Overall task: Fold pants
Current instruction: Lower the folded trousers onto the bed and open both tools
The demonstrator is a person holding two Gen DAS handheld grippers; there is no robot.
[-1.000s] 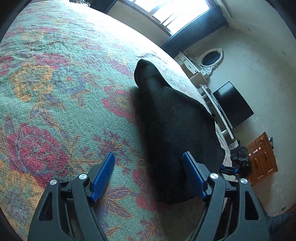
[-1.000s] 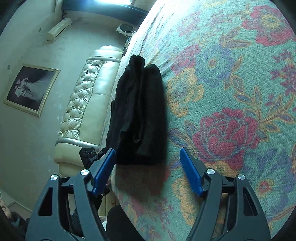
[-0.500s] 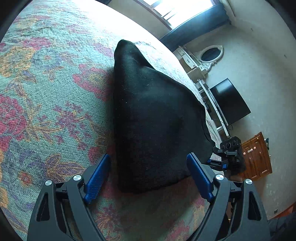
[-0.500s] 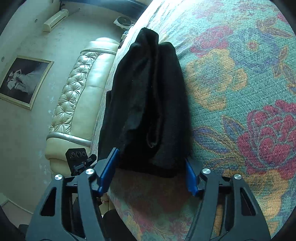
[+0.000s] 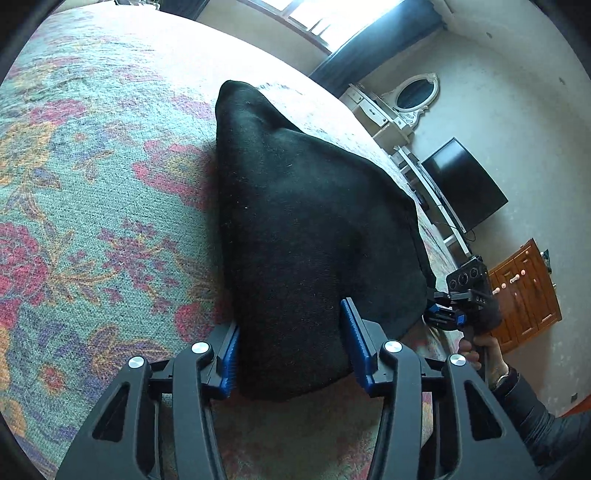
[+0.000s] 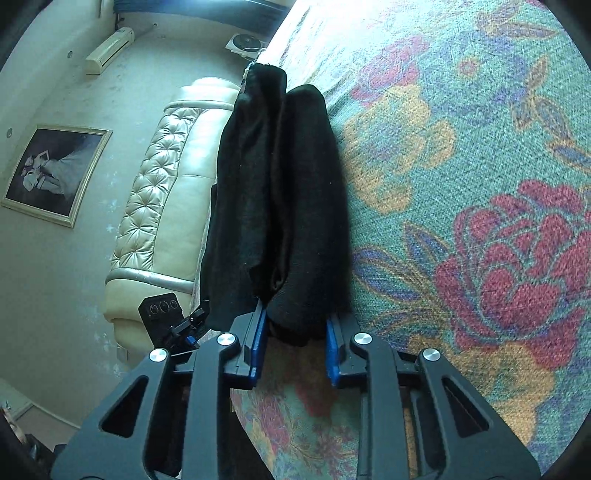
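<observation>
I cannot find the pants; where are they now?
The pants lie on the flowered bedspread, near its edge; their near end sits between the closing jaws of both grippers.

Bright window point(image 5: 325, 18), cream tufted sofa point(image 6: 162, 192), television point(image 5: 463, 188).

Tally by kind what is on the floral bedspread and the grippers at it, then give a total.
Black pants: 1
Grippers, left gripper and right gripper, both closing on the pants' near edge: 2
Floral bedspread: 1
Total: 4
</observation>
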